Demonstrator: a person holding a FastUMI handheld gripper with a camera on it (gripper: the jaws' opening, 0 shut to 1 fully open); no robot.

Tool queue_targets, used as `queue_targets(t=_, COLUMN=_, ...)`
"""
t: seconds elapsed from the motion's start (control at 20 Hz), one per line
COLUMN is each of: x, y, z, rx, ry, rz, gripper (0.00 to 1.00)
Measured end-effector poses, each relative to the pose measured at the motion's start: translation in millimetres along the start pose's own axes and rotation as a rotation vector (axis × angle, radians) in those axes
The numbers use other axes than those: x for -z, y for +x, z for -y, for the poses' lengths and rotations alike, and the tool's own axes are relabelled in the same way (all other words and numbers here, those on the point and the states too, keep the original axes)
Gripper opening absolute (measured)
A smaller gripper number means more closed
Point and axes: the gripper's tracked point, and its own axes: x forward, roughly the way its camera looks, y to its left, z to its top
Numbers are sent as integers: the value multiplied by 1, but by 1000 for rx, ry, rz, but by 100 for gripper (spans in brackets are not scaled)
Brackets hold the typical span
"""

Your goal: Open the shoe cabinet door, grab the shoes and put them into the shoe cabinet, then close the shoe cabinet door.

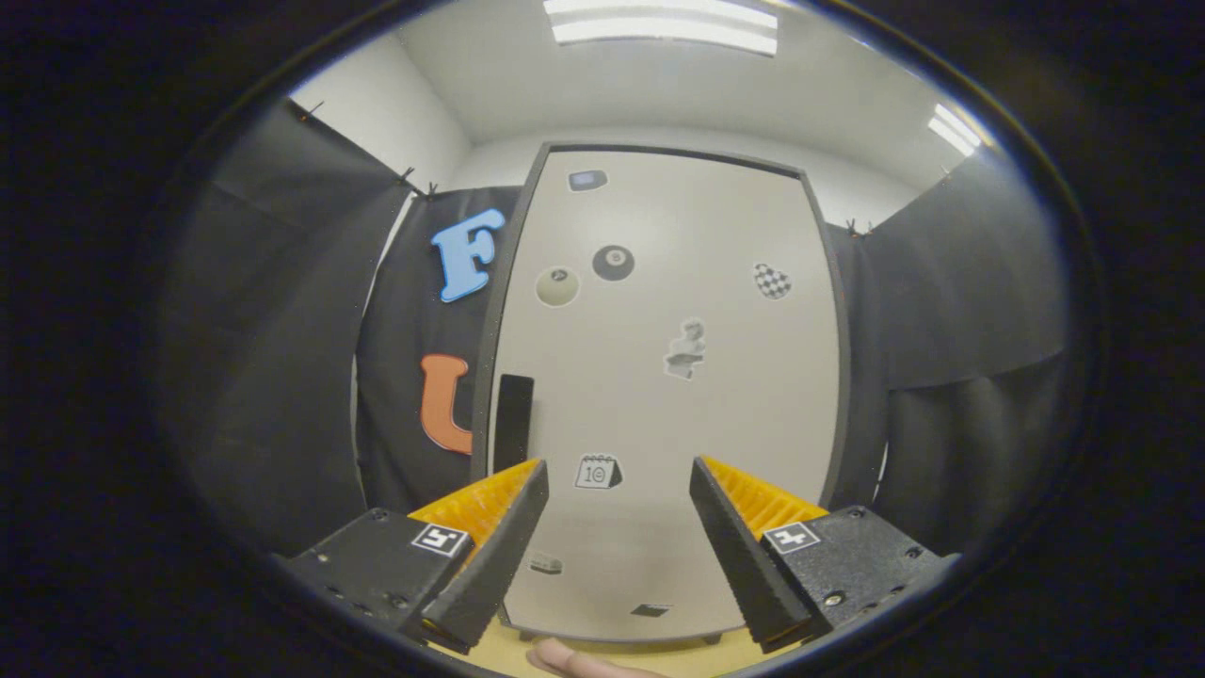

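One closed shoe cabinet door point(659, 377), claw point(618, 471) open, empty

Black cloth point(282, 330) drapes the booth on both sides, pinned along its top edge with small clips, and it hangs in soft folds down the right wall point(960, 311) too. Above the cloth, a plain white wall point(377, 113) rises at the back left, meeting a pale ceiling point(659, 94). Overhead, a long ceiling light panel point(664, 24) glows bright, and a second light point(955, 127) shines off toward the right. Down low, a strip of tan, wood-toned floor point(659, 657) shows beneath everything. The light is even and cool, with a soft sheen spread across the pale surfaces straight ahead.
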Motion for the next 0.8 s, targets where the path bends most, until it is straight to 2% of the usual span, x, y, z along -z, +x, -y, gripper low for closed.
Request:
queue_targets(t=0.2, x=15, y=32, z=-40, rx=-99, ry=60, rz=-70, gripper=99)
queue_targets(t=0.45, x=23, y=70, z=-70, rx=-129, ry=80, rz=-125, gripper=99)
queue_targets(t=0.6, x=20, y=85, z=-71, rx=-112, ry=108, rz=-158, gripper=97)
queue_targets(t=0.8, x=17, y=98, z=-61, rx=-73, ry=156, rz=-190, gripper=78)
